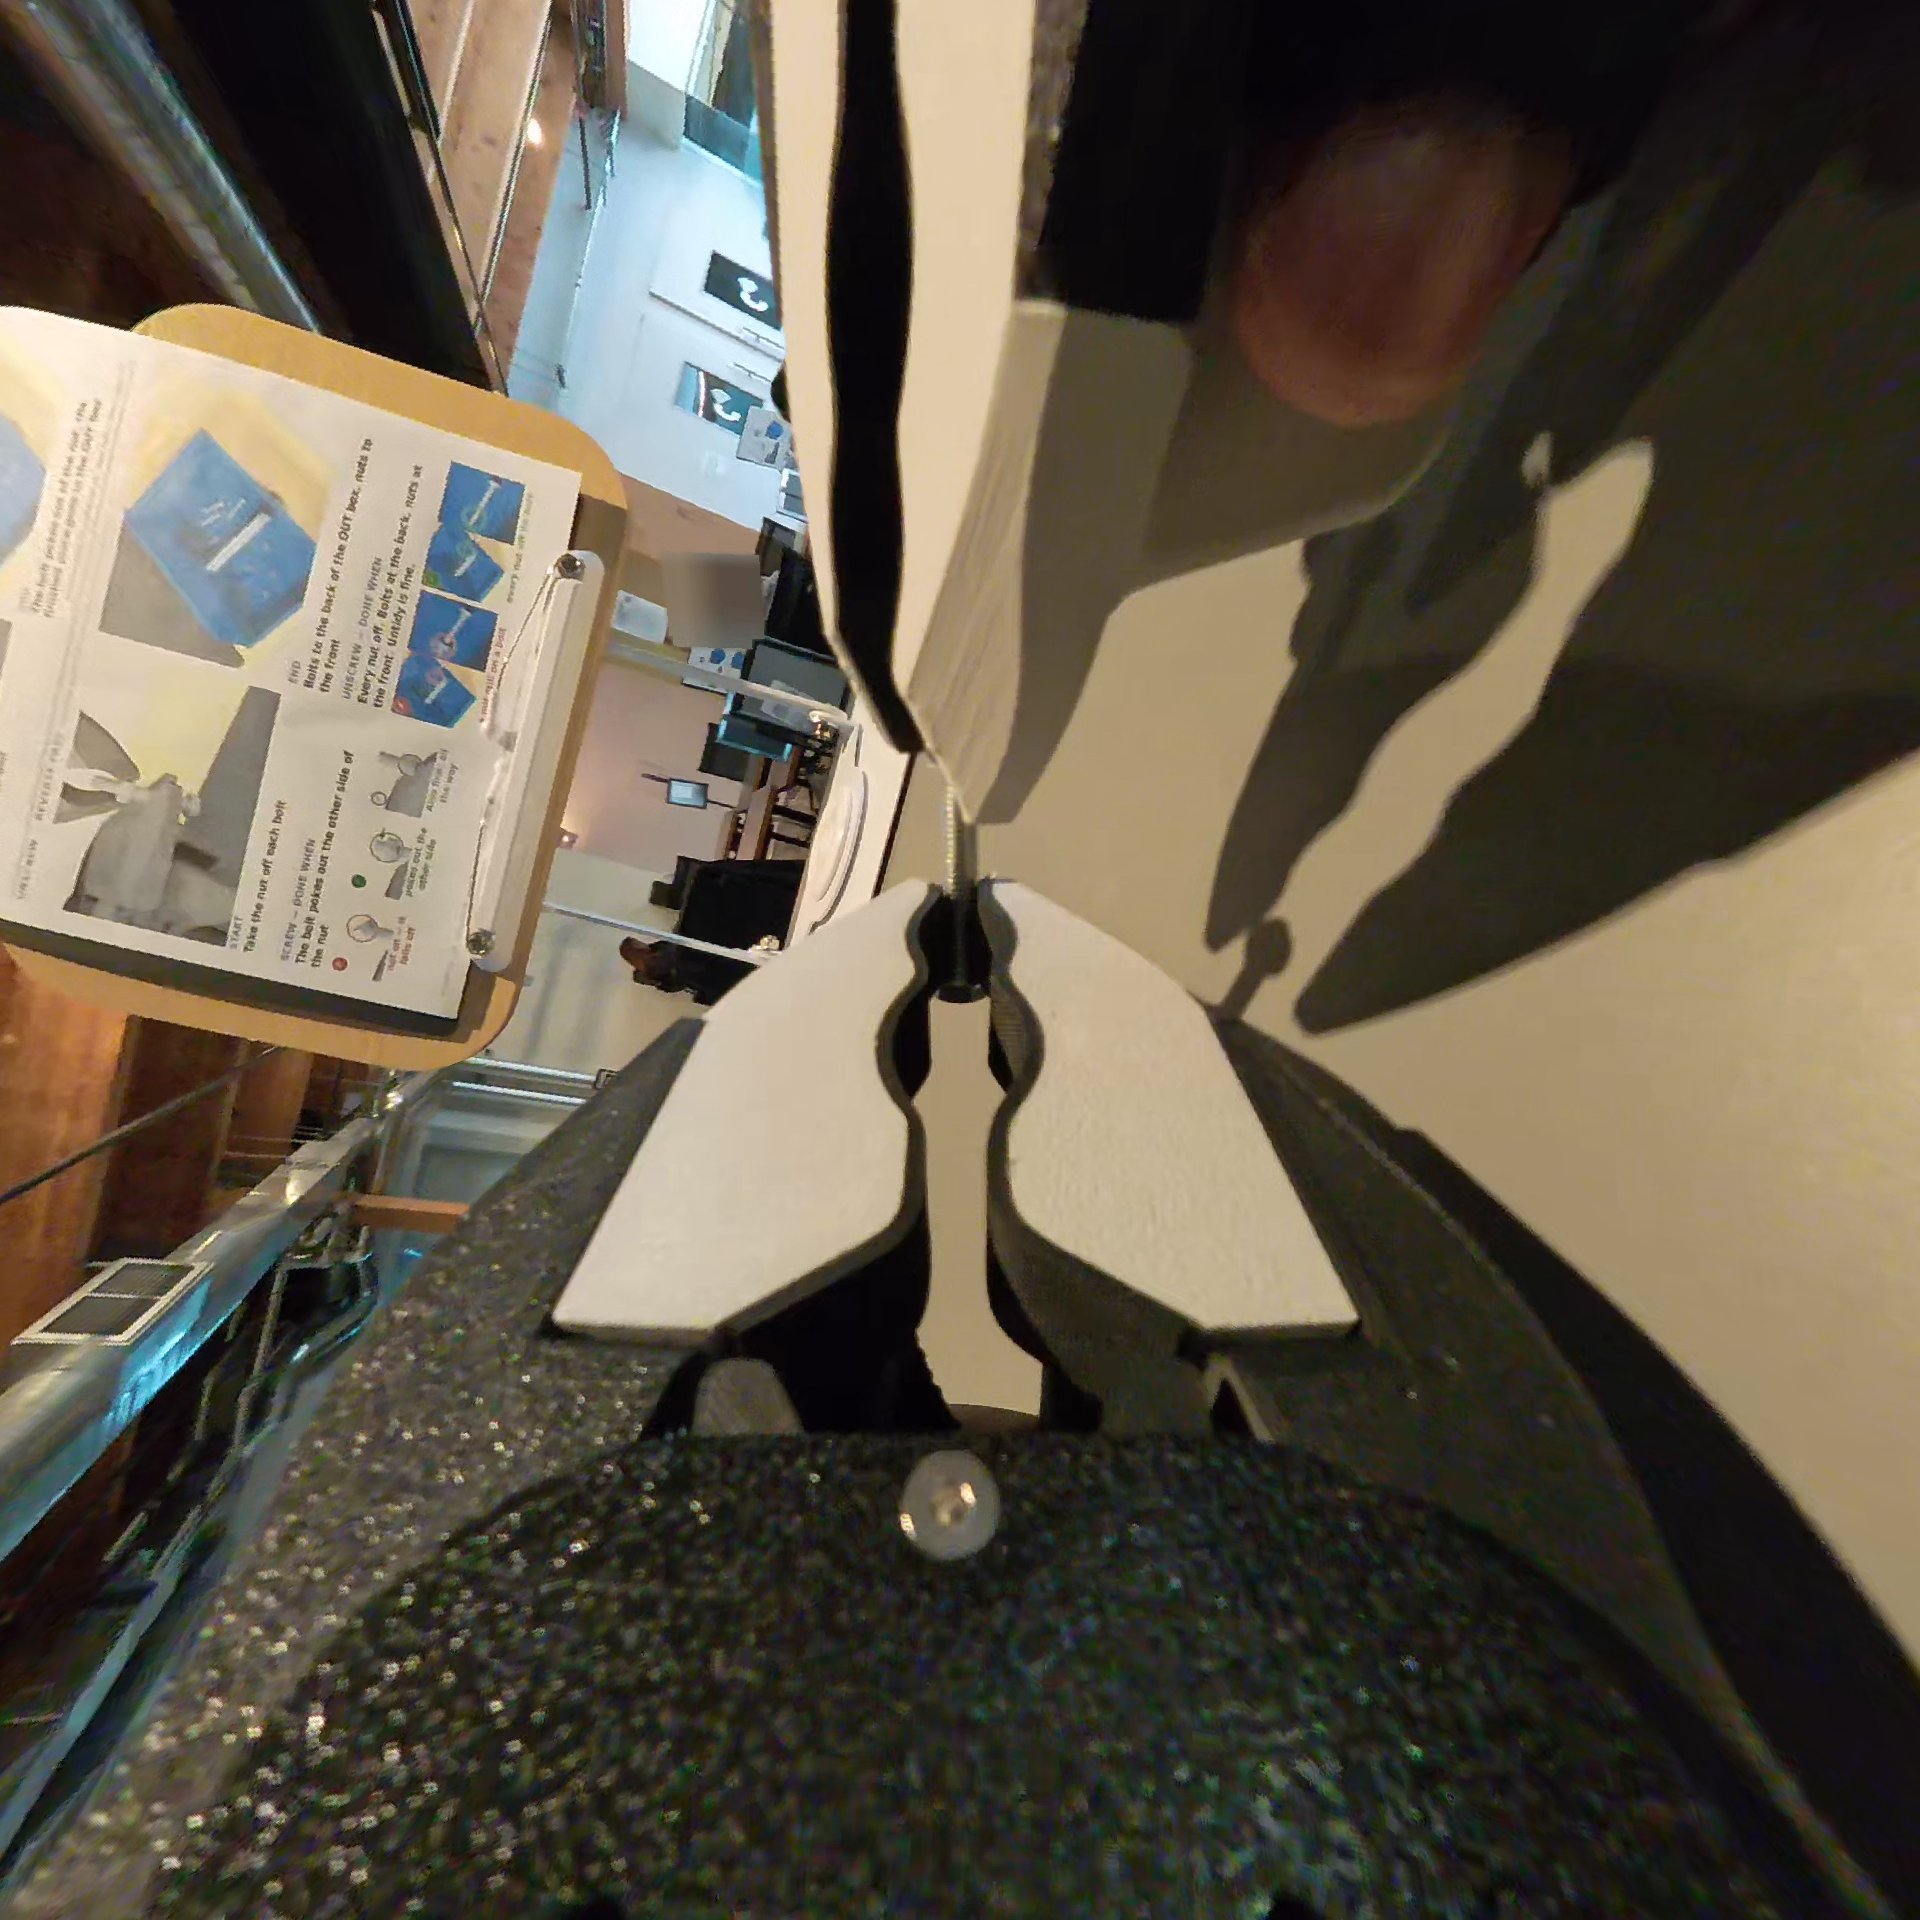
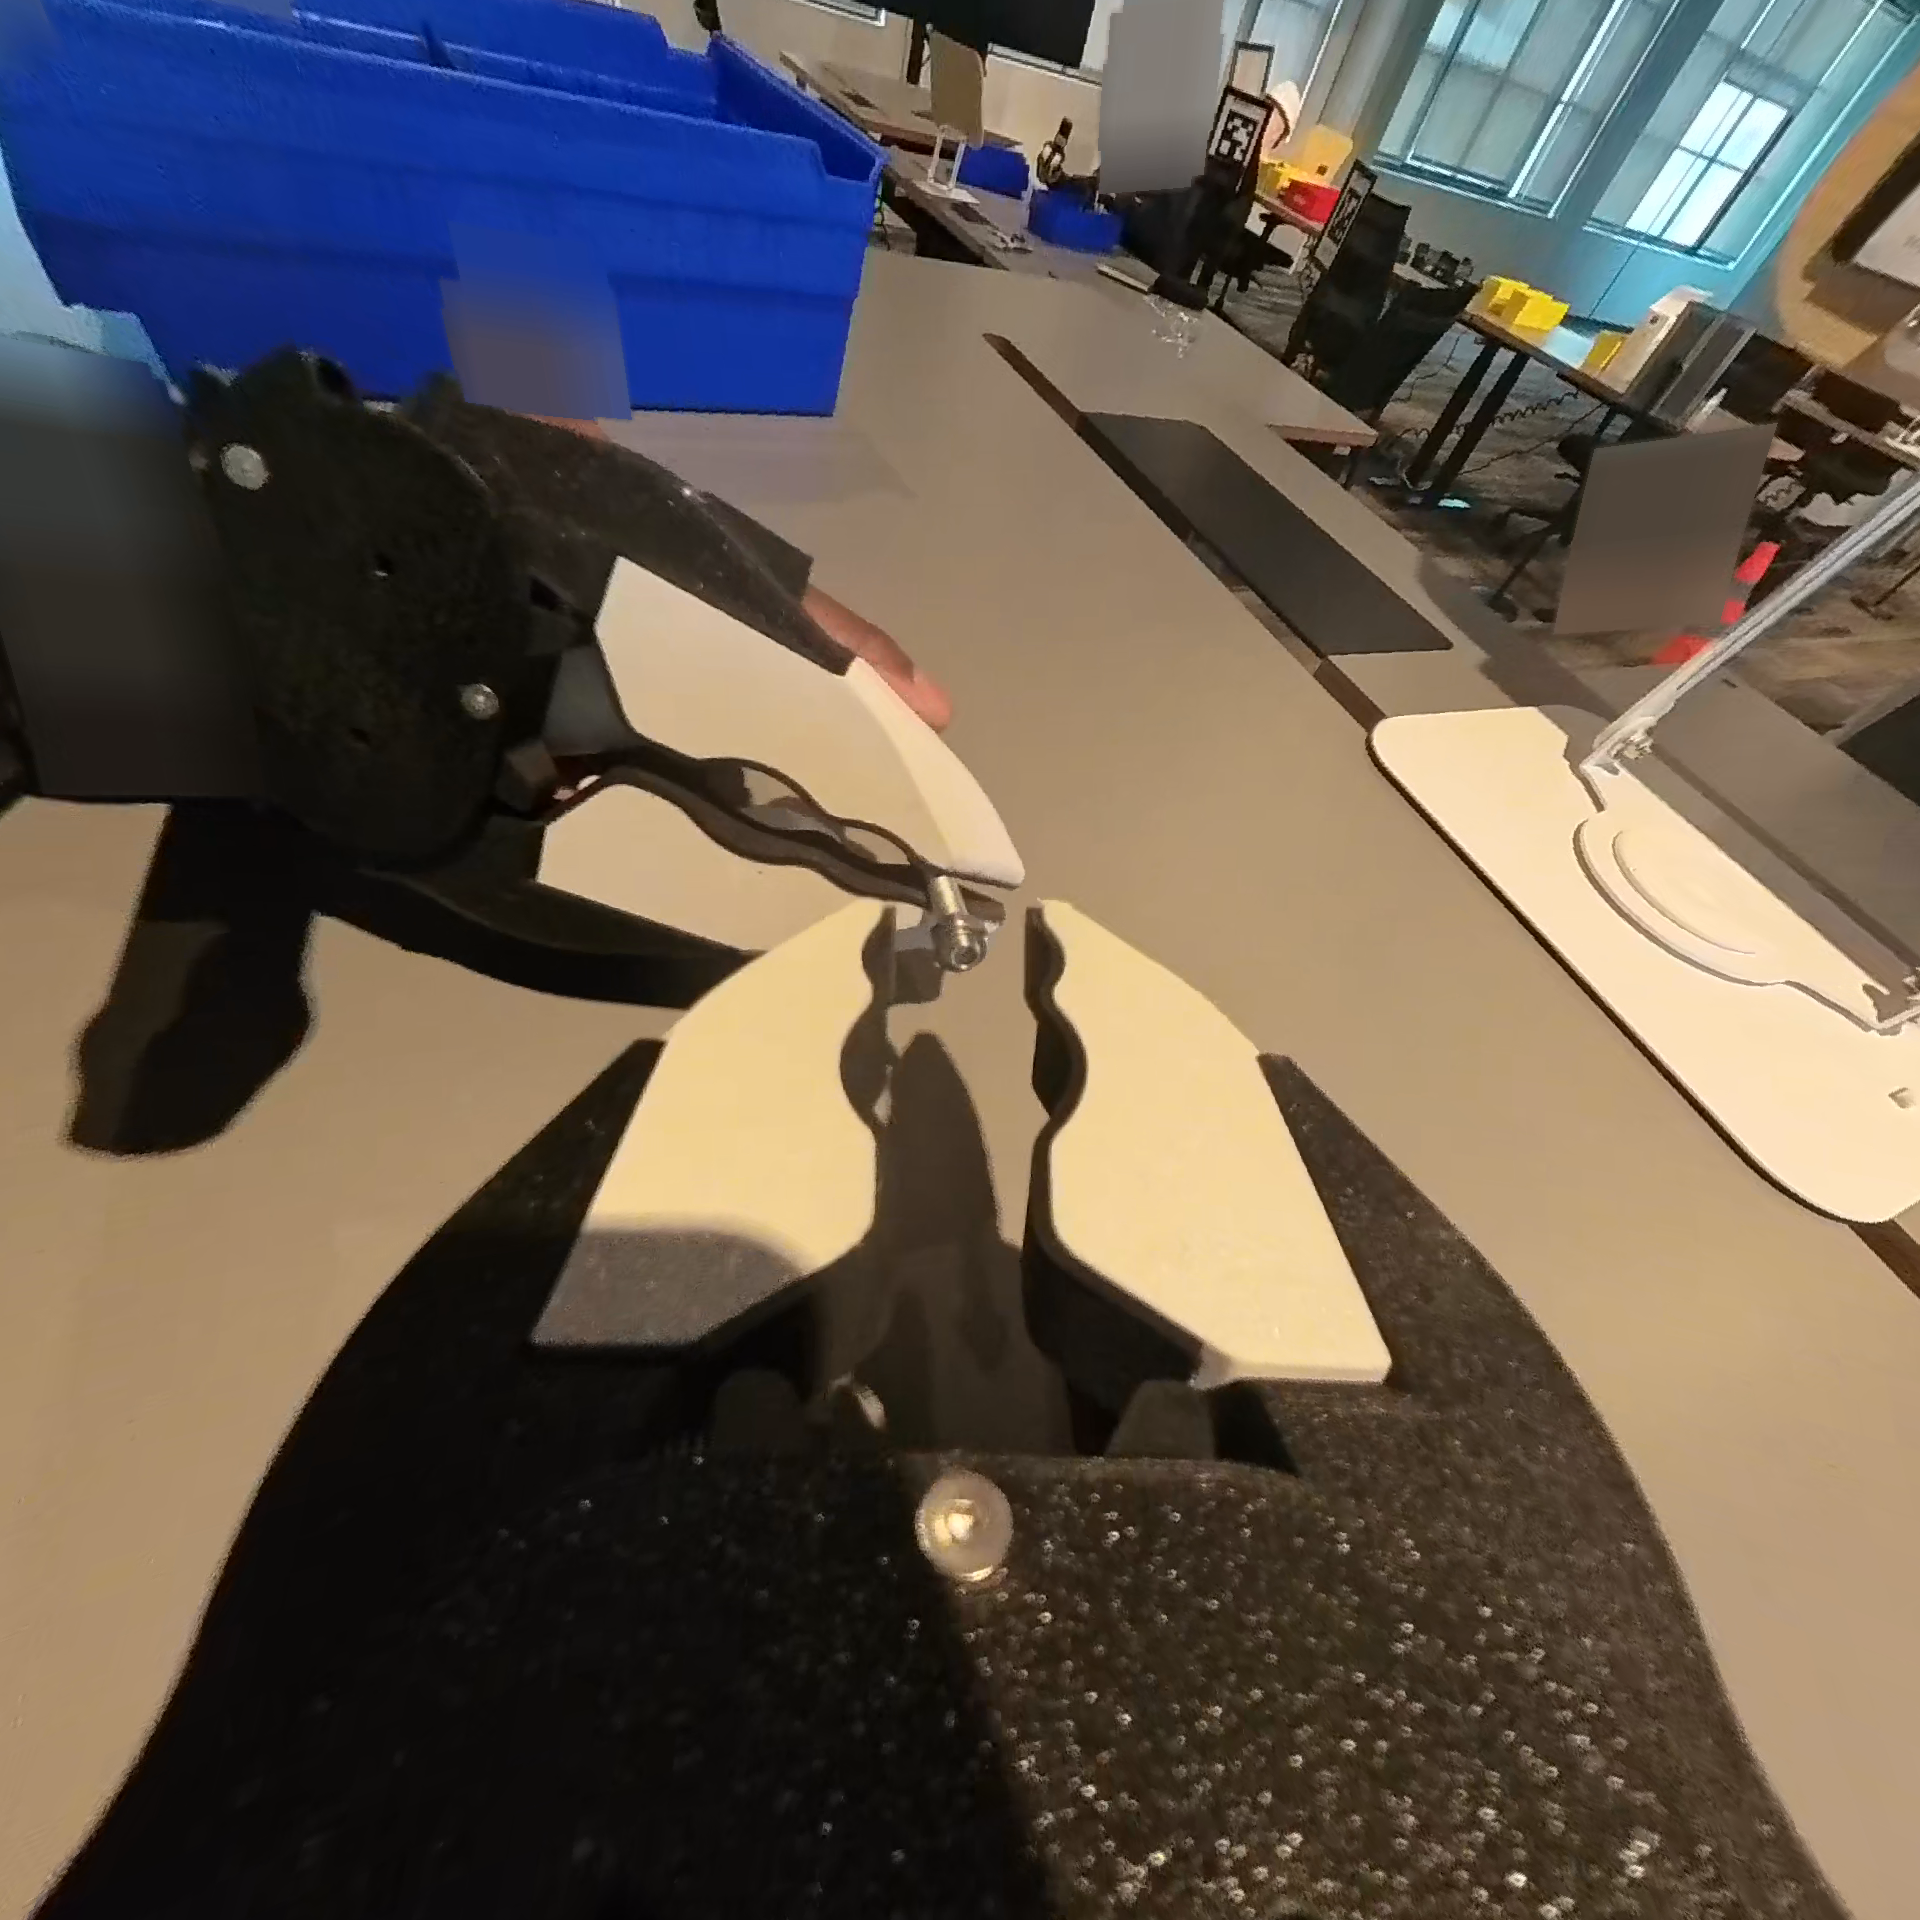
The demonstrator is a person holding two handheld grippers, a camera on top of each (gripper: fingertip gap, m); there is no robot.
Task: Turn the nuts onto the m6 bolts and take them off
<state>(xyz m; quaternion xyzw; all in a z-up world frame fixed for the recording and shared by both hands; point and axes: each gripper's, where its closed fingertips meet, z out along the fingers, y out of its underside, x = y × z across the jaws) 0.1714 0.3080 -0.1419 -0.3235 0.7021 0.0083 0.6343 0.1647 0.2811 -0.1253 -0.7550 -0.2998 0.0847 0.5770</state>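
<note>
In the left wrist view my left gripper (image 1: 956, 896) is shut on the dark head end of a bolt (image 1: 957, 852). The bolt's silver threaded shaft points away from it, up to the tip of my right gripper (image 1: 940, 774). In the right wrist view the left gripper (image 2: 971, 885) comes in from the left, holding the bolt above the grey table (image 2: 1091, 582). A silver nut (image 2: 961, 948) sits on the bolt's end. My right gripper (image 2: 958, 923) is open, its white fingers (image 2: 1132, 1153) on either side of the nut with a gap.
Blue bins (image 2: 436, 177) stand at the back left of the table. A white base plate with a metal stand (image 2: 1662, 966) lies at the right, and a black strip (image 2: 1257, 530) runs down the middle. An instruction sheet on a wooden board (image 1: 270, 675) stands beyond. A hand (image 2: 894, 670) holds the left gripper. Less than 4 cm separates the two grippers' tips.
</note>
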